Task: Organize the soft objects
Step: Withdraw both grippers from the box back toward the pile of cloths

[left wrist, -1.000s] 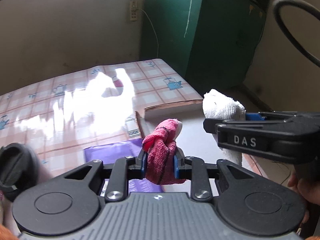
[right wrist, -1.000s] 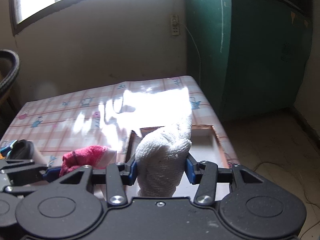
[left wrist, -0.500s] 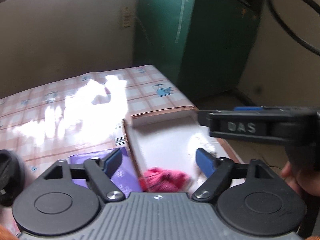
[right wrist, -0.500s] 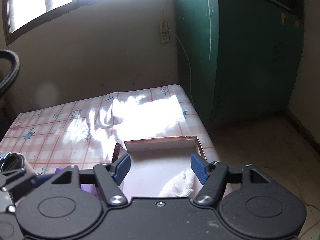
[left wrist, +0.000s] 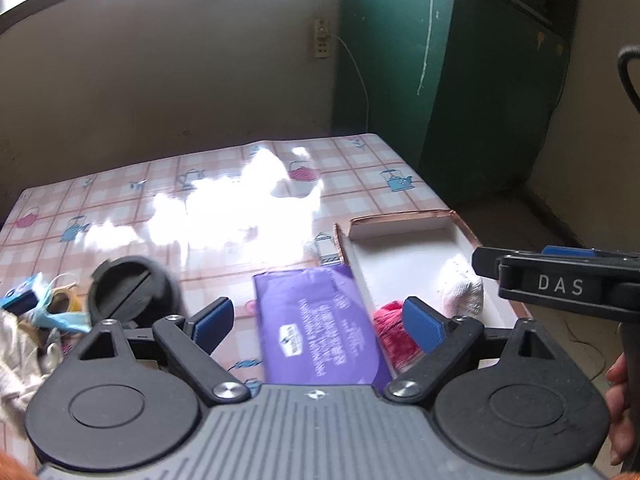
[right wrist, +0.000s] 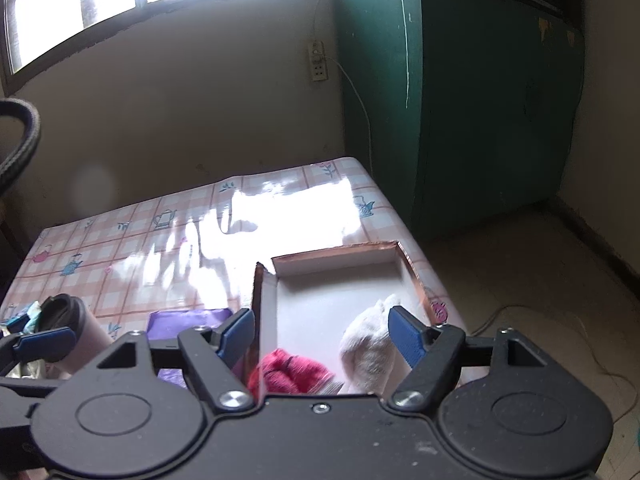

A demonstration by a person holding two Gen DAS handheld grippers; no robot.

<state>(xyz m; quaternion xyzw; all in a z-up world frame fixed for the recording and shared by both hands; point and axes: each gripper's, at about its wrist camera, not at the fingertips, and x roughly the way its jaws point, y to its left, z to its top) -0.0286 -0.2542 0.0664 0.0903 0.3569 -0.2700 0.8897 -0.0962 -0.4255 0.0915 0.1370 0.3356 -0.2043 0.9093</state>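
Observation:
A pink-red cloth [left wrist: 390, 328] [right wrist: 292, 372] and a white towel [left wrist: 460, 290] [right wrist: 370, 348] lie side by side inside a shallow white cardboard box [left wrist: 404, 252] [right wrist: 340, 276] at the table's right edge. My left gripper [left wrist: 320, 320] hovers above the box's left side, its jaws still opening and empty. My right gripper [right wrist: 322, 334] hangs over the box, jaws also opening, with nothing pressed between the pads. The right gripper's body [left wrist: 560, 284] shows at the right of the left wrist view.
A purple packet [left wrist: 324, 332] [right wrist: 188, 320] lies left of the box. Further left stand a black-lidded cup [left wrist: 132, 292] [right wrist: 68, 320] and a heap of light cloths and blue items [left wrist: 32, 320]. A green cabinet [right wrist: 460, 100] stands behind the checked tablecloth [left wrist: 160, 216].
Both grippers let go: the pink cloth and the white towel dropped into the box. Both jaws spread wide, and both grippers drew back and up from the box.

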